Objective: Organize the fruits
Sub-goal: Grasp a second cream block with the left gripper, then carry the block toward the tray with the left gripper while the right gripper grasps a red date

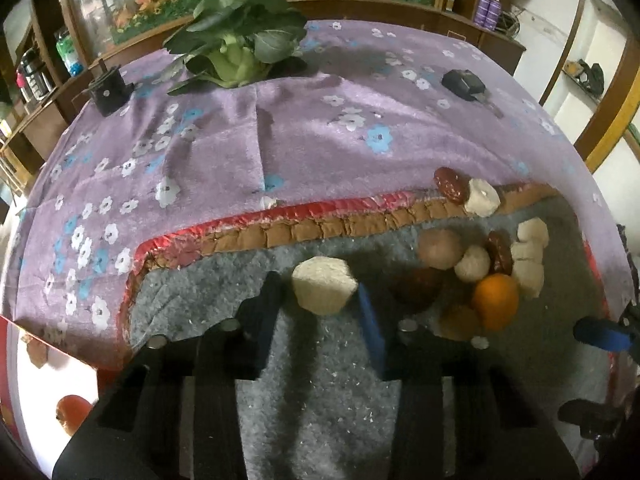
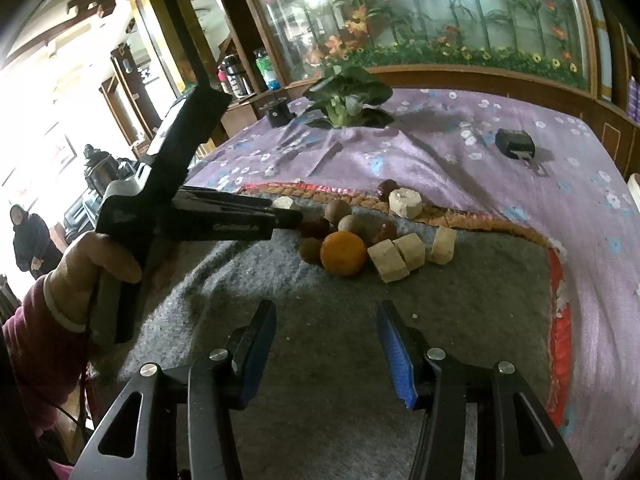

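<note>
Home living room, surface (image 2: 460,176) draped in purple floral cloth, glass panel with artificial flowers (image 2: 420,12) behind, wooden shelving (image 2: 144,64) holding thermos flasks (image 2: 234,74), person (image 2: 28,236) standing near bright doorway

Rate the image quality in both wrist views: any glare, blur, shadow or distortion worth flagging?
Left wrist view: strong fisheye bending of the purple floral cloth; blown-out white at lower left; the dark fruit beside the orange sits in shadow. Right wrist view: window glare washes out the upper left; reflections on the glass panel; the orange stays sharp.
</note>
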